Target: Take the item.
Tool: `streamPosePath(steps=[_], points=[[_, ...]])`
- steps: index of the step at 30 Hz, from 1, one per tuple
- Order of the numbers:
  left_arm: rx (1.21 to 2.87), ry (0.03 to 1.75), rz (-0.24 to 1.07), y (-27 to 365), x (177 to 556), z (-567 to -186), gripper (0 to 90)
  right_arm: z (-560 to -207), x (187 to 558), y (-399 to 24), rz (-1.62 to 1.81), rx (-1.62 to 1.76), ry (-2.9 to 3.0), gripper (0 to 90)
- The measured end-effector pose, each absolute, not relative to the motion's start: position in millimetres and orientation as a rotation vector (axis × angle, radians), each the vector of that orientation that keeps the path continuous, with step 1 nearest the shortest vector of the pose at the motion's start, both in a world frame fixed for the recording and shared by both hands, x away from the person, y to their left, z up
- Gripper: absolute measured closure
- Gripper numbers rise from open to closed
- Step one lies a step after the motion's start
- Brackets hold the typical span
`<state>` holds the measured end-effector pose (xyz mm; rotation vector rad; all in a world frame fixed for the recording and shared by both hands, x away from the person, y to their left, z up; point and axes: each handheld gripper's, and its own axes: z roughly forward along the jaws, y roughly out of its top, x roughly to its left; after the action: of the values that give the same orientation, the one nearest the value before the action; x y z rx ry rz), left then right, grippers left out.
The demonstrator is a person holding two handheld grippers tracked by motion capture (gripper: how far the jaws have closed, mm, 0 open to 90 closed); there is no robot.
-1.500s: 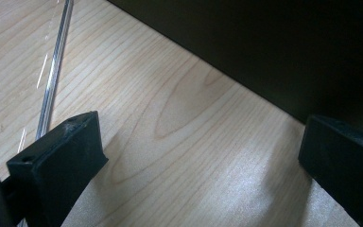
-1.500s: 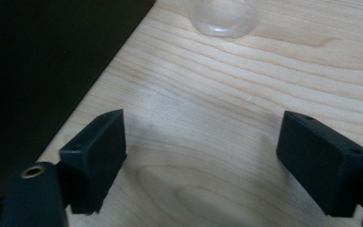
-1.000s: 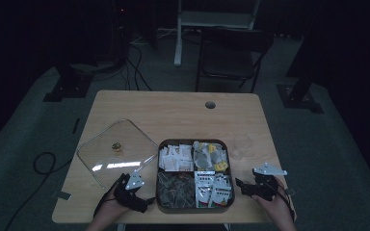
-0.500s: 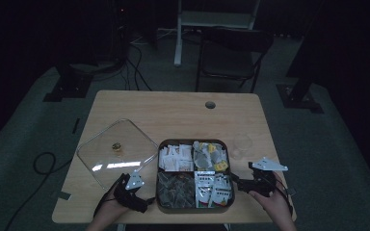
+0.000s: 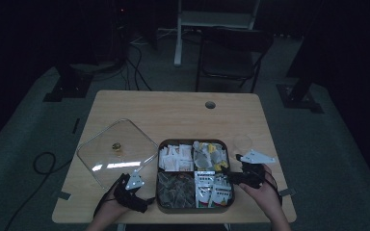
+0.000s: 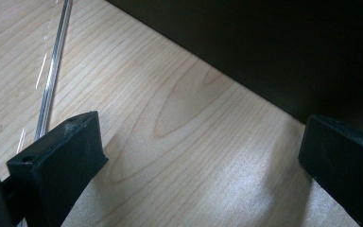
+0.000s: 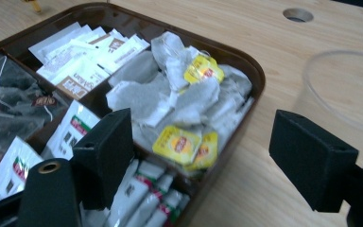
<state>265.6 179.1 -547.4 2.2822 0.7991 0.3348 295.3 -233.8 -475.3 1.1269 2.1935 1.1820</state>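
Black right tongs [image 7: 208, 161], just narrowing yet apart and empty, have lifted toward the tea bags [image 7: 179, 101] in the tray [image 7: 250, 71], likely readying a pick; left tongs [image 6: 194, 165] gape idle.

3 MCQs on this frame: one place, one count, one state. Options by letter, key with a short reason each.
1. Where does the clear lid lie?
A. on the table left of the tray
B. on the tray
C. on the chair

2. How many compartments has the tray?
A. two
B. four
C. six

3. How do the right gripper jaws stand?
A. shut on a tea bag
B. shut, empty
C. open, nothing between them held

Key: 1 A, the lid rests on the wood beside the tray. 2 B, dividers cross into four sections. 3 C, the right gripper view shows the jaws apart above the yellow-tagged tea bags.
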Motion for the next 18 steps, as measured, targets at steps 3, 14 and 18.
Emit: streamPosePath(steps=[3,14,18], points=[[2.282,0.799,0.335,179.1,265.6,-547.4,1.2,-476.3,302.4,-227.0,1.167,1.105,2.205,22.9],[2.282,0.799,0.335,179.1,265.6,-547.4,1.2,-484.6,326.6,-212.9,1.151,1.117,2.237,42.0],[2.282,0.799,0.335,179.1,265.6,-547.4,1.2,-489.8,334.5,-209.0,1.115,1.156,2.258,44.5]])
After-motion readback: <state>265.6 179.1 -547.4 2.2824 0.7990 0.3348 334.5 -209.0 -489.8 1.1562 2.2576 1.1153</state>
